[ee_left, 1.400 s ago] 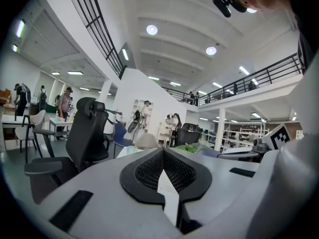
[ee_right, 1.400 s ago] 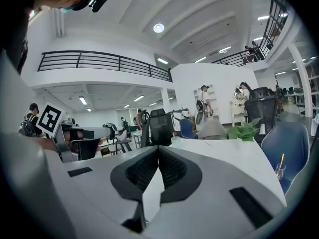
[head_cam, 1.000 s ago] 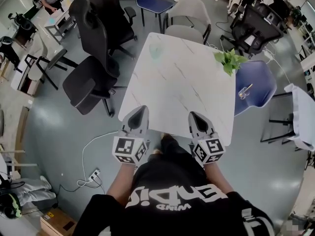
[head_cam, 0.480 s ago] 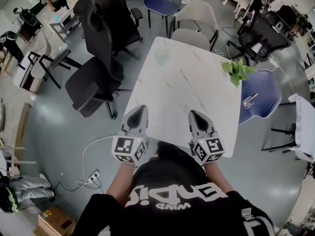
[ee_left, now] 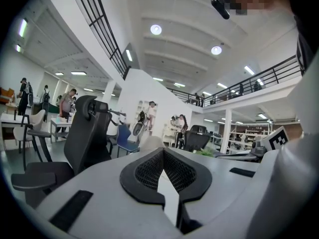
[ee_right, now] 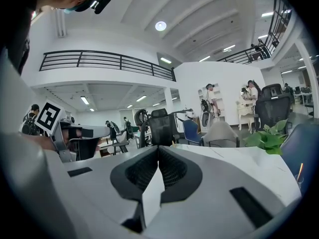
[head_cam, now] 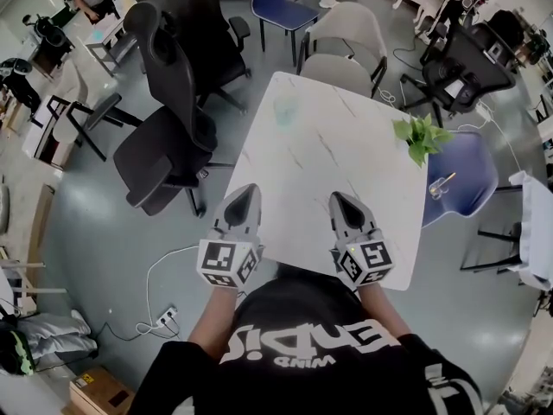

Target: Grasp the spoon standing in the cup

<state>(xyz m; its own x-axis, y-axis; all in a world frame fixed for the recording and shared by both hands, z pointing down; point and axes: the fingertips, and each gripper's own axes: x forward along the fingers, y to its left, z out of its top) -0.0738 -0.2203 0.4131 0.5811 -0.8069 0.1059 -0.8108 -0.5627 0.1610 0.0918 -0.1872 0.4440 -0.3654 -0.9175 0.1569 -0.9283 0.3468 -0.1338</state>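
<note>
A small clear cup with a spoon standing in it (head_cam: 436, 185) sits on the seat of a blue chair (head_cam: 456, 173), right of the white marble table (head_cam: 337, 162). In the right gripper view the spoon (ee_right: 299, 173) shows at the far right edge over the blue seat. My left gripper (head_cam: 246, 198) and right gripper (head_cam: 343, 203) hover side by side over the table's near edge, both shut and empty, far from the cup. In their own views the left gripper (ee_left: 163, 153) and right gripper (ee_right: 158, 151) have their pads together.
A pale green cup (head_cam: 285, 110) stands at the table's far left corner and a leafy plant (head_cam: 420, 135) at its right edge. Black office chairs (head_cam: 168, 137) crowd the left side, grey chairs (head_cam: 346, 37) stand beyond the table. A cable and power strip (head_cam: 164, 309) lie on the floor.
The head view has shifted a little, so the table and blue chair sit slightly further right in it. Both grippers stay shut at the near edge.
</note>
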